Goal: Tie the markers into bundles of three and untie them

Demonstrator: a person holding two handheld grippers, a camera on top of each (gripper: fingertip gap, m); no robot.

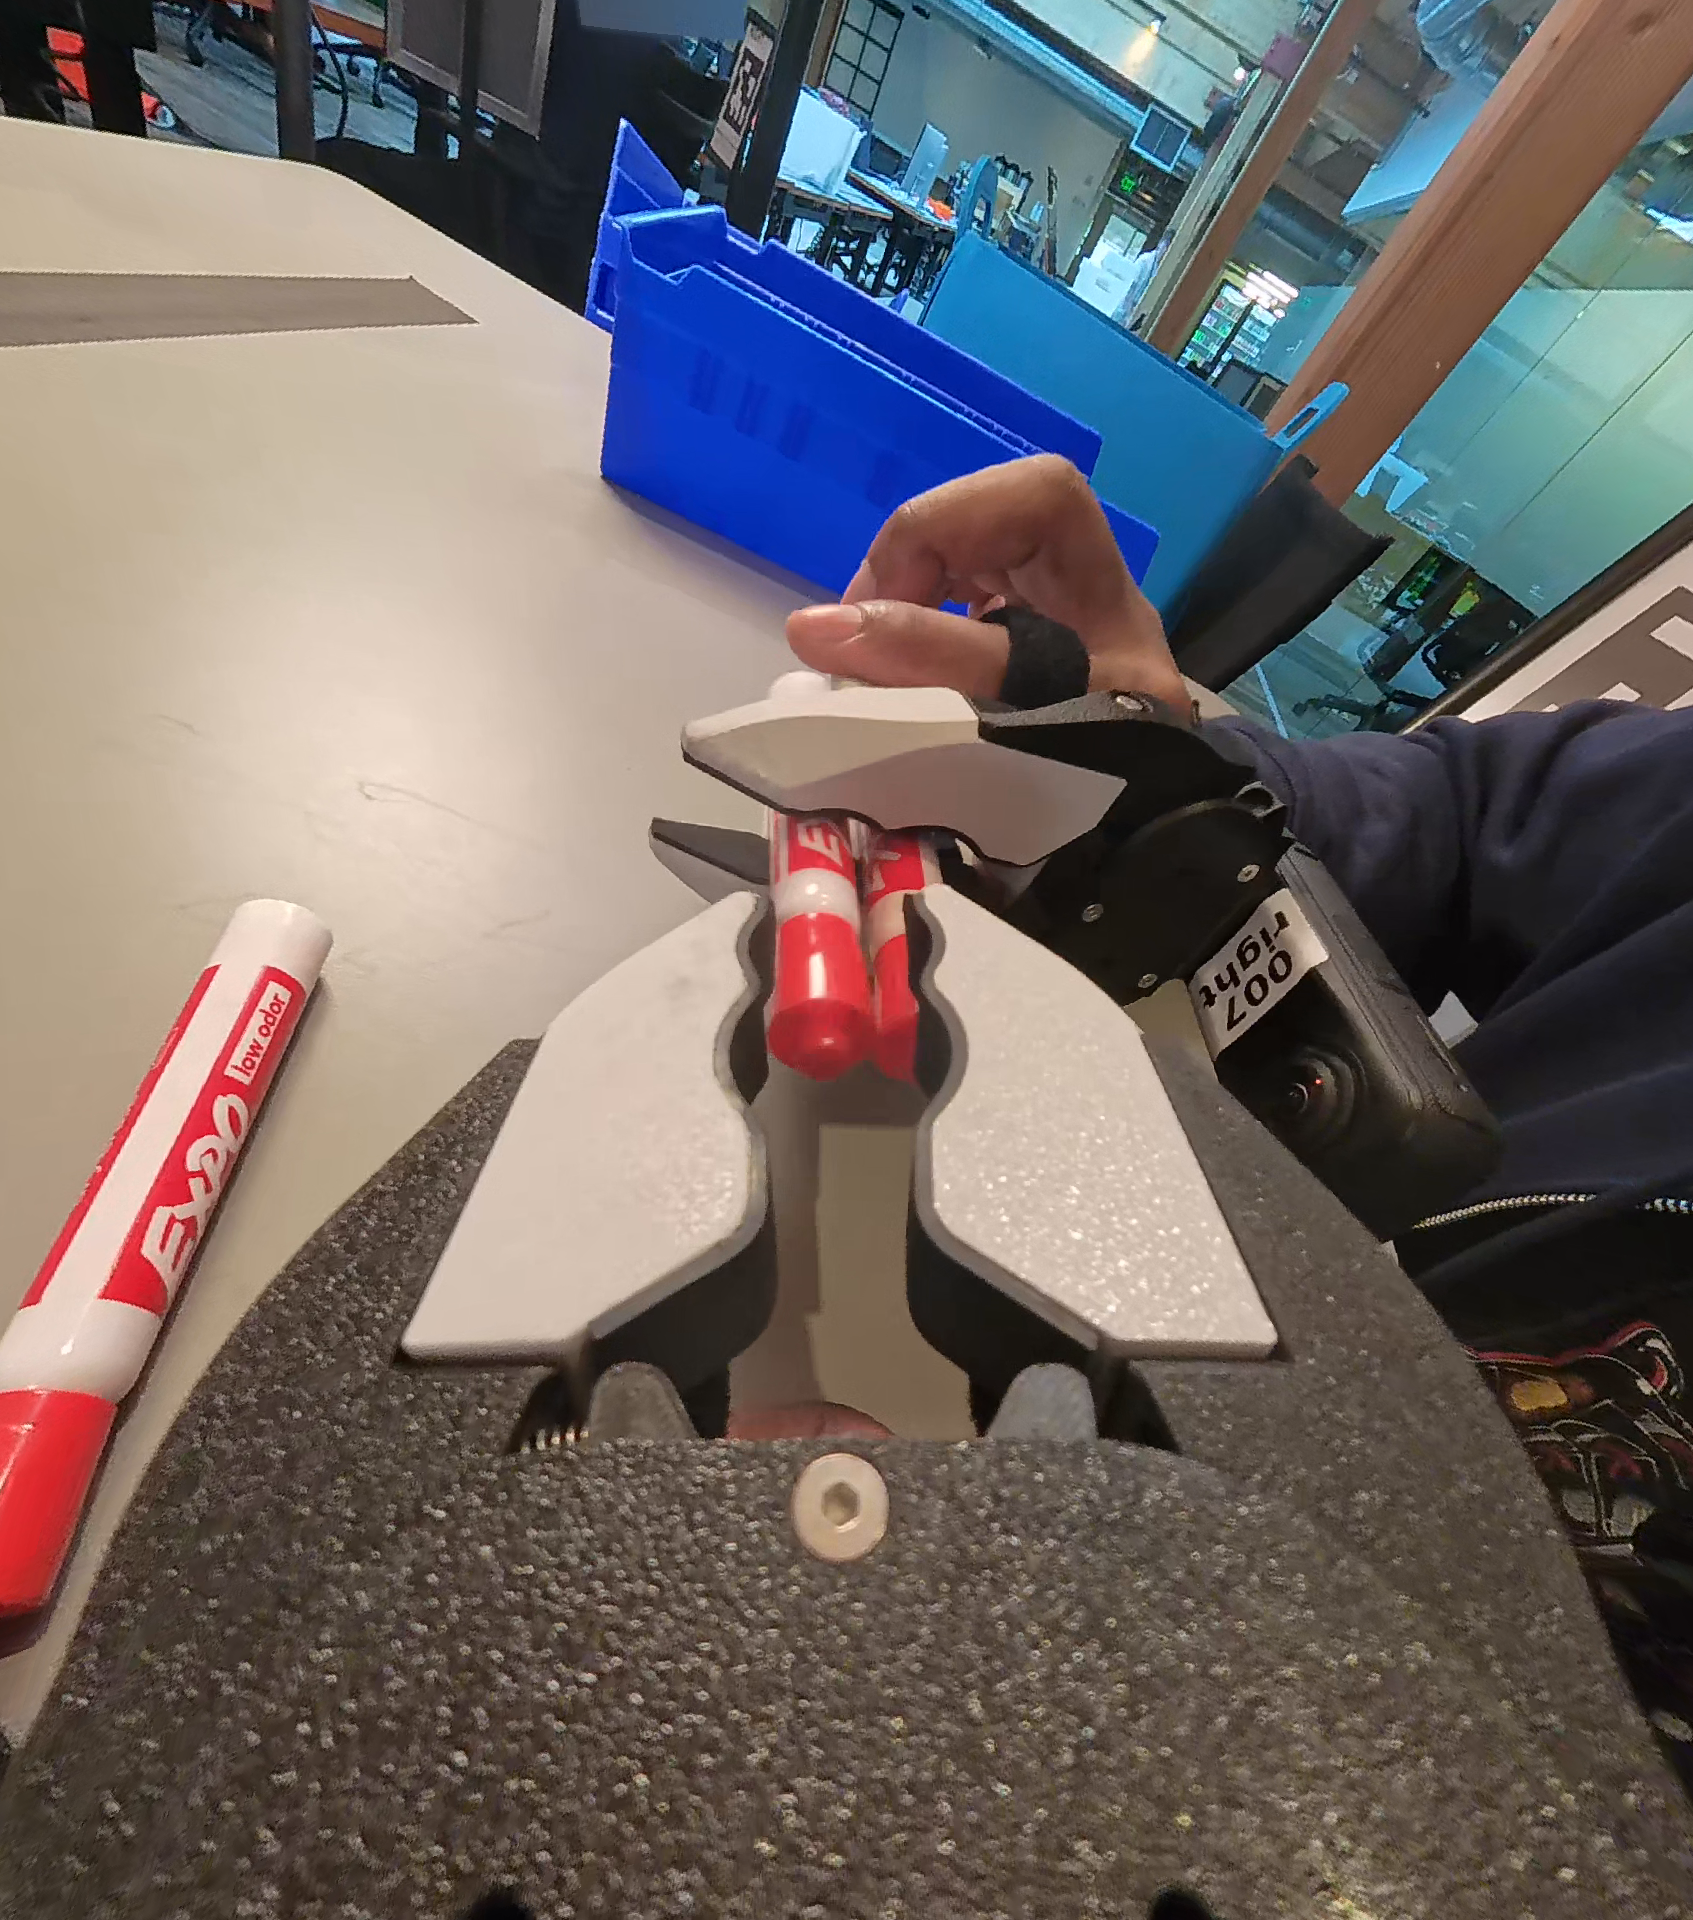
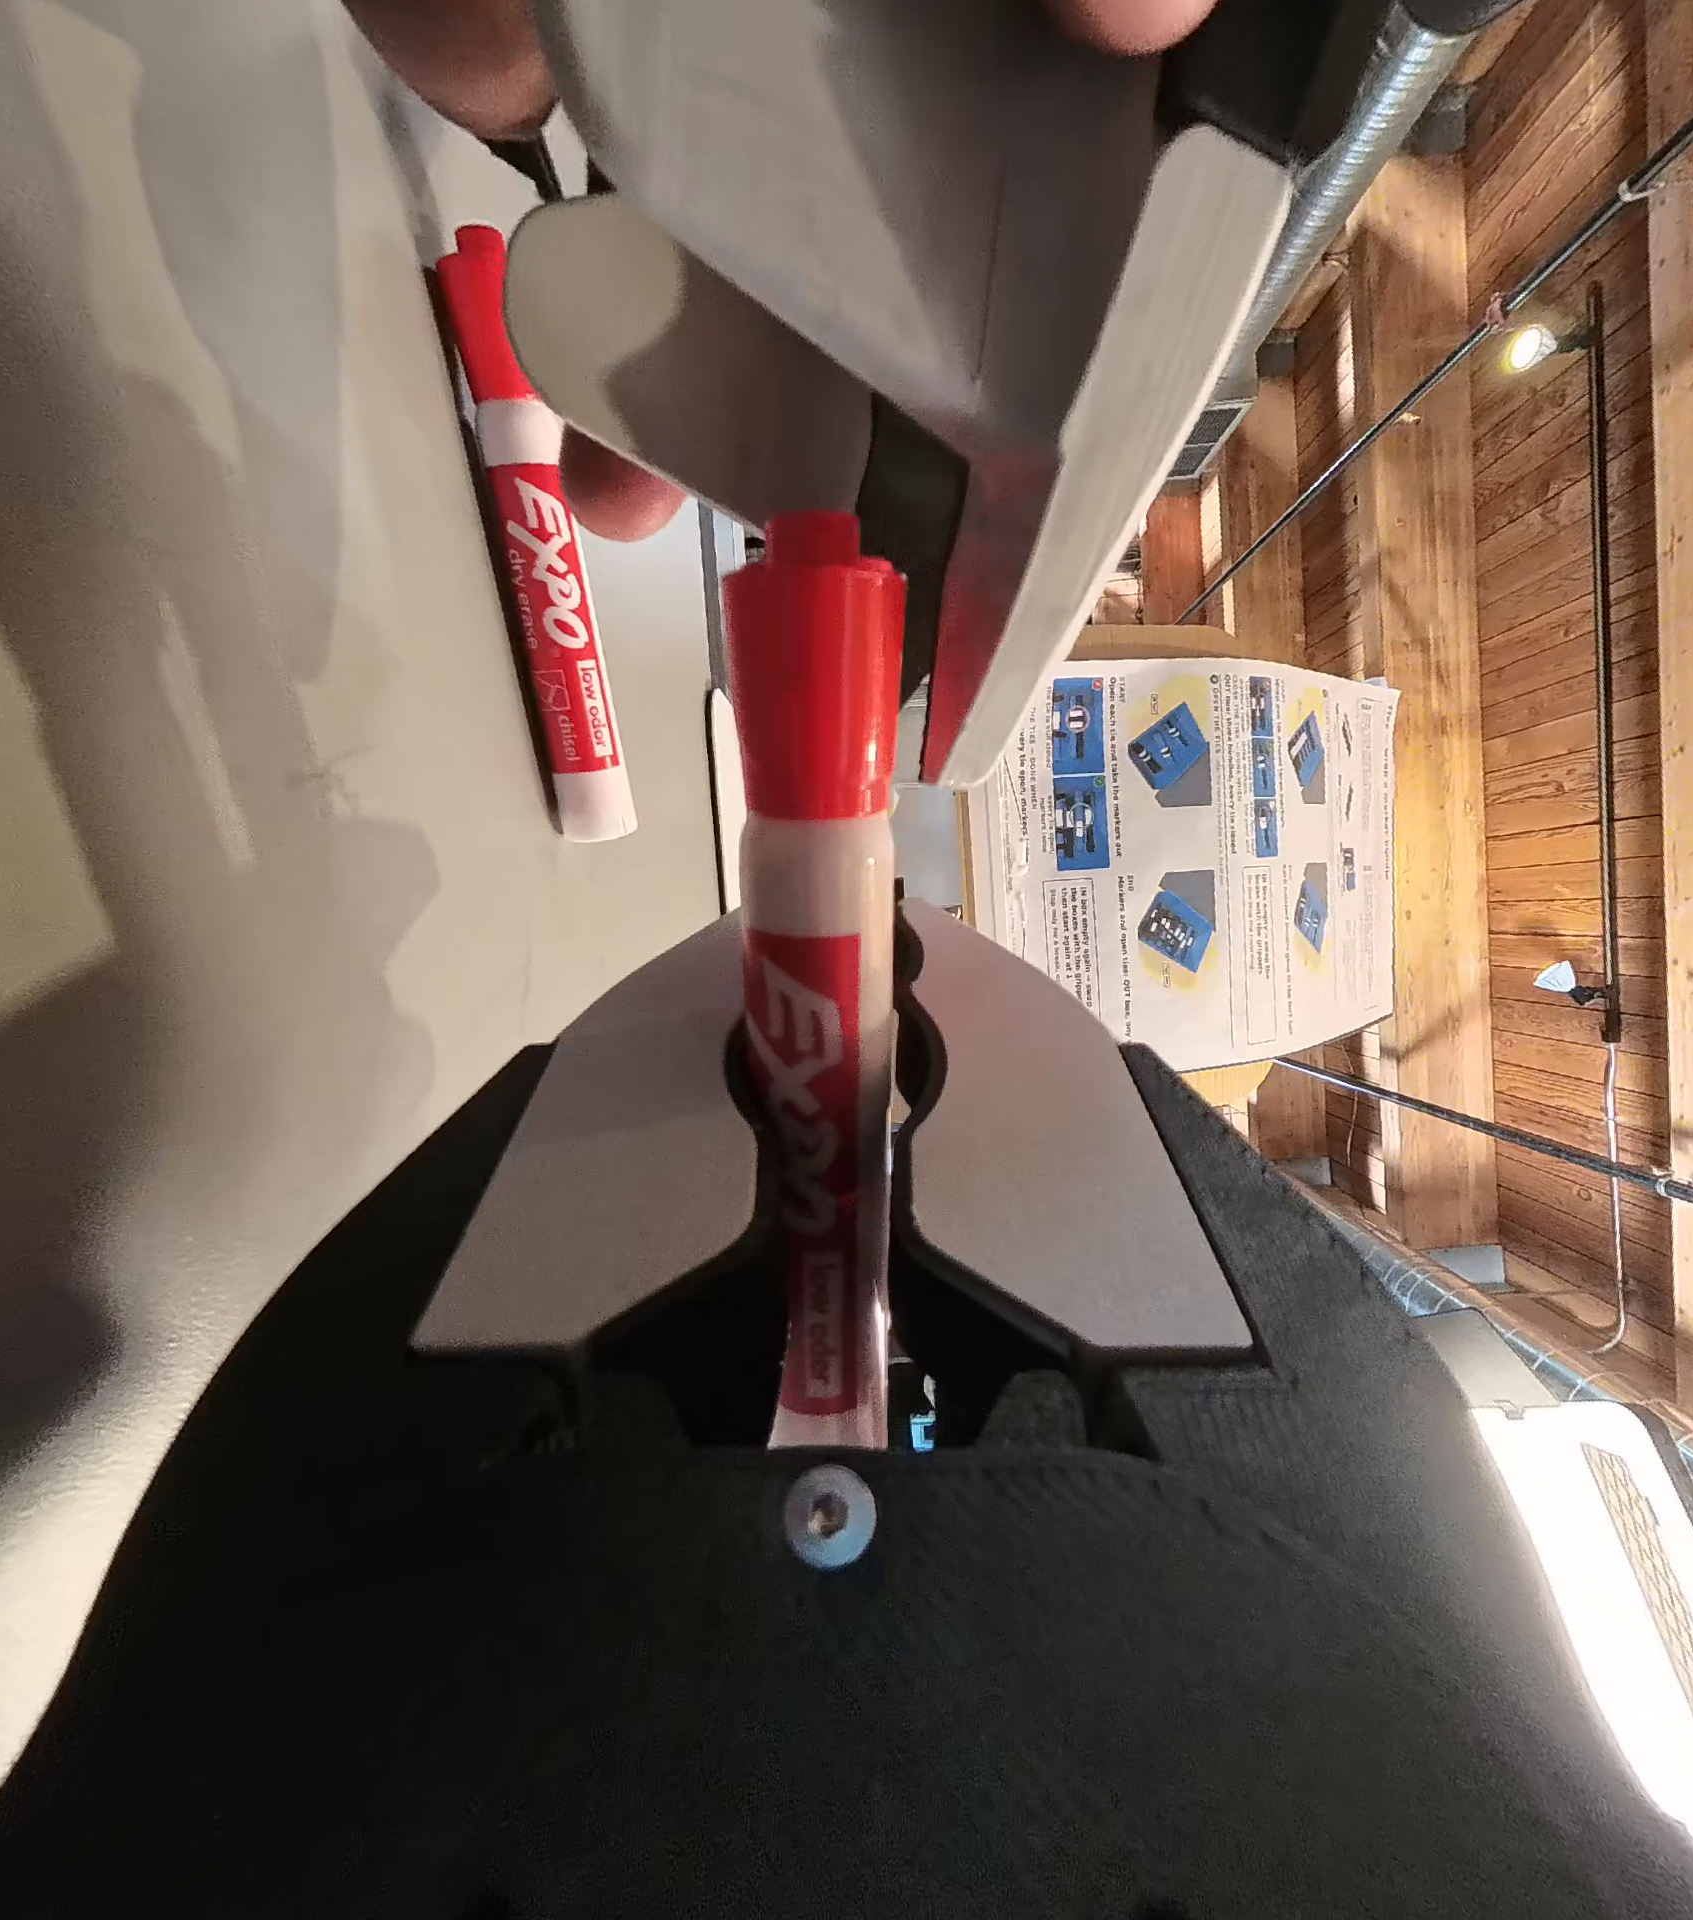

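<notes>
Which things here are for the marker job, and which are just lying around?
For the job:
two red markers, gripped together by the left gripper and the right gripper
a loose red marker on the table

Just lying around:
blue bins
a printed sheet

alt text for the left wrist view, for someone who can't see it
Two red markers sit side by side between the left gripper's grey fingers, with the right gripper closed across their far ends. A third marker lies loose on the table.
</notes>
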